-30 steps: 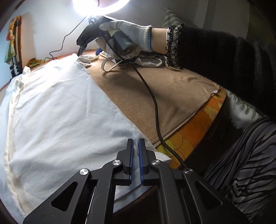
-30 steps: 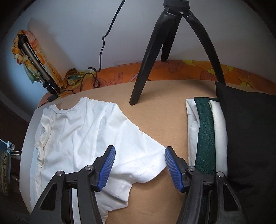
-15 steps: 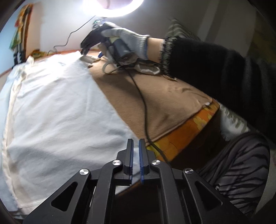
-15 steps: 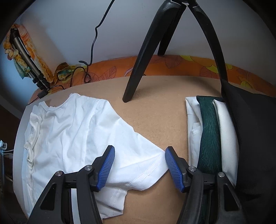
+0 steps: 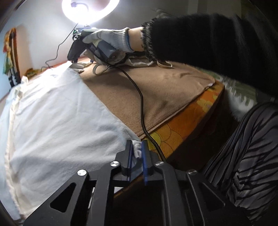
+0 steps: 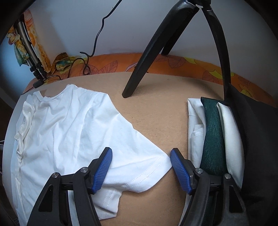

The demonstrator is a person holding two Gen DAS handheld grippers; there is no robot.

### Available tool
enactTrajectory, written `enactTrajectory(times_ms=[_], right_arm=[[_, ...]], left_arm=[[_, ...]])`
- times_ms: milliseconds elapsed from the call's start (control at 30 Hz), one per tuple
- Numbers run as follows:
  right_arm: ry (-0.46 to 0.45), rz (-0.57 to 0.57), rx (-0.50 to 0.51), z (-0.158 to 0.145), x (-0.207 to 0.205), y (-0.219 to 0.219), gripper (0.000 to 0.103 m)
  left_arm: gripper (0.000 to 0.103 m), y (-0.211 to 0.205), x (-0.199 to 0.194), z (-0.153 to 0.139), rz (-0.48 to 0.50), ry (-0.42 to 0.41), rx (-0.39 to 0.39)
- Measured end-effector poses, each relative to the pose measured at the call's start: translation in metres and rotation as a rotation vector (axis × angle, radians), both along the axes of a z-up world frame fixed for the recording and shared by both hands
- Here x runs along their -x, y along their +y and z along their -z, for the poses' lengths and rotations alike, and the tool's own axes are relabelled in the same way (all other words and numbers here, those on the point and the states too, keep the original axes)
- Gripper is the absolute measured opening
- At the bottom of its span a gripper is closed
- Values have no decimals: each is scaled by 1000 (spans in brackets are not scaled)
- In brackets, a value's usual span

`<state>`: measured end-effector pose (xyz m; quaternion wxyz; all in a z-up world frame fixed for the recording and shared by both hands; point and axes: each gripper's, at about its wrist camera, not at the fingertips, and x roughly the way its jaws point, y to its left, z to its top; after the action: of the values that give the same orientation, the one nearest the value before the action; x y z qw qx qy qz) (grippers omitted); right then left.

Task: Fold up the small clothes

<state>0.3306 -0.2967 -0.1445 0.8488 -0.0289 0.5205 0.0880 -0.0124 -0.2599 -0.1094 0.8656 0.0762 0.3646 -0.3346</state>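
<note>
Brown blanket (image 6: 152, 121), white t-shirt (image 6: 69, 132) spread, left tongs (image 5: 137, 154) clamped on hem, right tongs (image 6: 140, 166) apart over sleeve

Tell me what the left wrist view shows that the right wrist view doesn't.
Only the left wrist view shows the left gripper pinching the white T-shirt at its corner, the ring light, and the gloved hand holding the other gripper. Only the right wrist view shows the right gripper open over the sleeve, the tripod leg and the folded clothes. Both show the T-shirt on the brown blanket.
</note>
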Motion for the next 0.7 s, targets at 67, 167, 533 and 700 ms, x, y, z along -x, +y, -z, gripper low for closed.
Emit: enactTrajectory(times_ms=[67,167,533,700], right_arm=[[-21,2,22,-1,2,0,56],[-42,18,13,-3,4,-3,25],[-71,94,-111,-29,11,-24,1],[-107,90,-90,-55,12,-13,1]], left_arm=[[4,4,-2,0,-7,20,24],[3,15,-7,-3,-38,73,92],[3,52,-5,-28,-144,80,244],[3,65,-4,-30,-178,92,283]])
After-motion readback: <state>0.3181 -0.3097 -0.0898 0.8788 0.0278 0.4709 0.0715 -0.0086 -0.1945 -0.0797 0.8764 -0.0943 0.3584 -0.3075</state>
